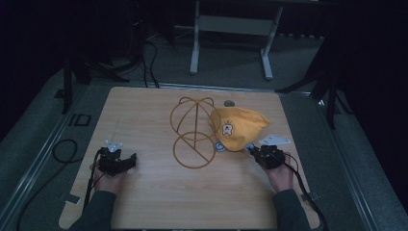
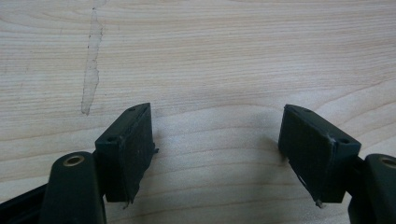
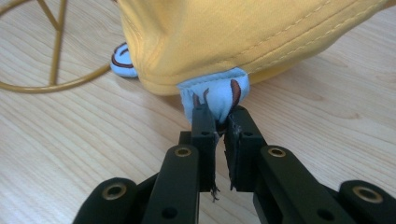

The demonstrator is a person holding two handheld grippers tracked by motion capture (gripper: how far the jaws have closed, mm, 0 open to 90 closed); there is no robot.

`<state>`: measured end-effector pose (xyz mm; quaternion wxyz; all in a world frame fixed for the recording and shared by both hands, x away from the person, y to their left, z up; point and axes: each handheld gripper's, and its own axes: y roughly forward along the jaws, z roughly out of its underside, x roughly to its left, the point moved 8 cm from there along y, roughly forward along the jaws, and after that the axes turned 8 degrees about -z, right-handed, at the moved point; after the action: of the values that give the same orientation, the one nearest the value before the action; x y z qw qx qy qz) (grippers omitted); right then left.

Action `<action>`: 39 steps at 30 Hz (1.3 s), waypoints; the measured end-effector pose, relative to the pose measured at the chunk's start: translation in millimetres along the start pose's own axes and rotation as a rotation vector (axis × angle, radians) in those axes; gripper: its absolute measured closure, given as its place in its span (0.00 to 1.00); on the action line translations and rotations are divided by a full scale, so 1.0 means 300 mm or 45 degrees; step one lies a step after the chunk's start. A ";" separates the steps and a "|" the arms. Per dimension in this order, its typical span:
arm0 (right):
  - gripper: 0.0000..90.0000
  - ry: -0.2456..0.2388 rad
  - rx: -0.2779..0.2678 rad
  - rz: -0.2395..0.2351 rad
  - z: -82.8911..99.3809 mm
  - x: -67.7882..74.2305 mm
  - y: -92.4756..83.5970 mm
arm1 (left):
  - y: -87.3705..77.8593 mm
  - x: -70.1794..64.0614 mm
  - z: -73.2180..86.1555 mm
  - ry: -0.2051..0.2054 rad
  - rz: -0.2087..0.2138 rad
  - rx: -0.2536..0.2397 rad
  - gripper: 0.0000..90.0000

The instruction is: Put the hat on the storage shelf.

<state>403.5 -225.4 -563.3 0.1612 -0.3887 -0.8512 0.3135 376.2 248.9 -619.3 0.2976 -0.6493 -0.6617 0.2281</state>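
The yellow cap [image 1: 239, 127] is our landmark: it lies slumped on the wooden table [image 1: 154, 202], right of the table's middle, with a small cartoon patch on the side turned toward us.

Well to the left of the cap, near the table's left edge, we see the left gripper [image 1: 126, 162] held low over the wood. In the left gripper view its jaws stand spread wide, with bare tabletop between the pads [image 2: 135, 149] and nothing touching them; a pale scuff mark [image 2: 91, 70] runs down the wood beyond them.

Just left of the cap, touching its side, stands a gold wire hat stand [image 1: 194, 132], a dome frame above a flat ring base. A small blue-and-white round tag [image 1: 219, 147] lies on the wood between that ring and the cap's lower edge.

At the cap's lower right corner we find the right gripper [image 1: 252, 151]. In the right gripper view its jaws are pressed together, pinching a light blue fabric flap [image 3: 215, 95] that hangs out from under the cap's yellow hem.
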 end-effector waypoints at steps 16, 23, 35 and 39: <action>0.93 -0.029 -0.083 -0.036 -0.068 0.045 -0.063 | 0.000 0.000 0.000 0.001 0.000 0.002 0.30; 0.93 -0.045 -0.116 -0.047 -0.100 0.061 -0.091 | 0.000 0.001 0.000 0.001 -0.001 0.002 0.30; 0.93 -0.073 -0.159 -0.065 -0.153 0.086 -0.133 | -0.001 0.000 0.000 0.000 0.000 0.002 0.30; 0.93 -0.081 -0.175 -0.070 -0.174 0.097 -0.146 | 0.000 0.000 0.000 0.000 -0.001 0.002 0.30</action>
<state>387.3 -203.9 -494.2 0.1156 -0.3653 -0.8857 0.2621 376.0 249.1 -619.3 0.2981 -0.6489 -0.6617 0.2286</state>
